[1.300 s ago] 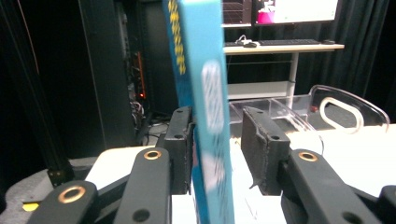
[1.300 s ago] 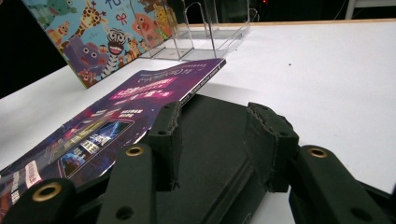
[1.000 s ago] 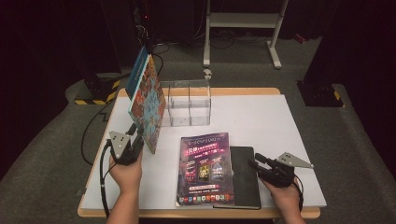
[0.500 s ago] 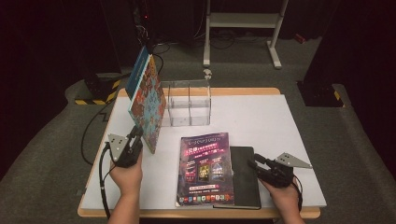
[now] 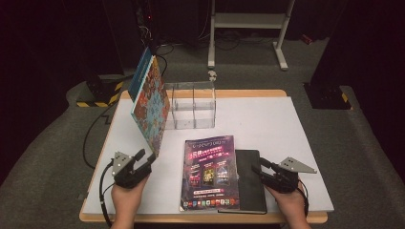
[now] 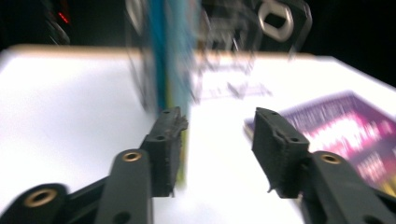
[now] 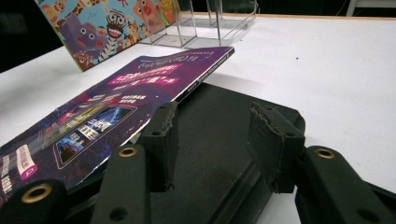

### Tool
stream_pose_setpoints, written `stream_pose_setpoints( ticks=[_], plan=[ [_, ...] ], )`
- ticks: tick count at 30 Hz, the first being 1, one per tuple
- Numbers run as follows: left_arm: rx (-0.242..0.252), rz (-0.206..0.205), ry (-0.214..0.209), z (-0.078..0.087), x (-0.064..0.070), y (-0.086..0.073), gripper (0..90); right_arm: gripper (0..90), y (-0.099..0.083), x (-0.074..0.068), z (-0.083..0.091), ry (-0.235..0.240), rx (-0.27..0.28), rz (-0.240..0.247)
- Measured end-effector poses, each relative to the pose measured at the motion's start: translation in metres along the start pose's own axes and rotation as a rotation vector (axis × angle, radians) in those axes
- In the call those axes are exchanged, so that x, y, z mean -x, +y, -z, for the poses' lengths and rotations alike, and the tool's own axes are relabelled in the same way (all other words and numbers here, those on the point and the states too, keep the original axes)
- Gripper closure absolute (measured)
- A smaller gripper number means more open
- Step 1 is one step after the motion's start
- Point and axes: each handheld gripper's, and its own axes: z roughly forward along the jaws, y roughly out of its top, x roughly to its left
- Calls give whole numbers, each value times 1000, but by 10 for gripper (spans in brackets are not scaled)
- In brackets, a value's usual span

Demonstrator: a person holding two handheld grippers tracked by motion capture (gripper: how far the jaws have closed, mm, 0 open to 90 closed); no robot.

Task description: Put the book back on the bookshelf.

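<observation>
— While the colourful animal picture book [image 5: 152, 104] leaned upright against the clear acrylic organiser [image 5: 193, 105], was it sorted?

— Seemingly. The left gripper [image 5: 141, 160] hung just below it, jaws spread, grasping nothing.

— What remained?

— Two: one purple glossy magazine [image 5: 209, 172] overlapping one black notebook [image 5: 250, 179], flat near the table's front. The right gripper [image 5: 259, 170], jaws parted, hovered over the notebook.

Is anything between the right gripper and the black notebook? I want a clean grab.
Nothing visible: the right gripper has its fingers open just over the black notebook. The purple magazine overlaps the notebook's far side only.
</observation>
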Motion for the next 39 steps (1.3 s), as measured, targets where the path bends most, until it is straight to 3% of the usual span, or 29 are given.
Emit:
stream_pose_setpoints(
  ticks=[3, 8, 9, 13, 18, 20, 23, 25, 29, 35, 39],
  plan=[
    [-84, -14, -55, -14, 12, -12, 476, 516, 0, -1, -1, -3, -8, 4],
    [-237, 7, -185, -43, 40, -23, 382, 511, -1, -1, 0, -10, -14, 0],
    [-245, 5, -196, -46, 43, -24, 374, 511, -1, 0, 0, -10, -15, -1],
    [-300, 66, -246, -61, 53, -28, 303, 510, -1, 0, 0, -10, -19, 0],
    [-294, 58, -256, -65, 61, -29, 324, 509, -2, 1, 1, -9, -20, -3],
    [-293, 42, -239, -65, 65, -29, 319, 507, -1, 1, 0, -9, -21, -4],
    [-300, 55, -244, -67, 67, -28, 326, 504, -1, 0, 0, -7, -23, -3],
    [-312, 62, -276, -69, 69, -28, 375, 499, -1, 0, 0, -7, -24, 0],
    [-321, 45, -320, -76, 82, -28, 371, 479, -1, -1, 0, -13, -28, -3],
    [-317, 59, -386, -83, 95, -26, 365, 441, 2, 1, 4, -41, -29, -11],
    [-312, 17, -411, -83, 107, -21, 370, 408, 2, 4, 3, -47, -44, -26]
  ],
)
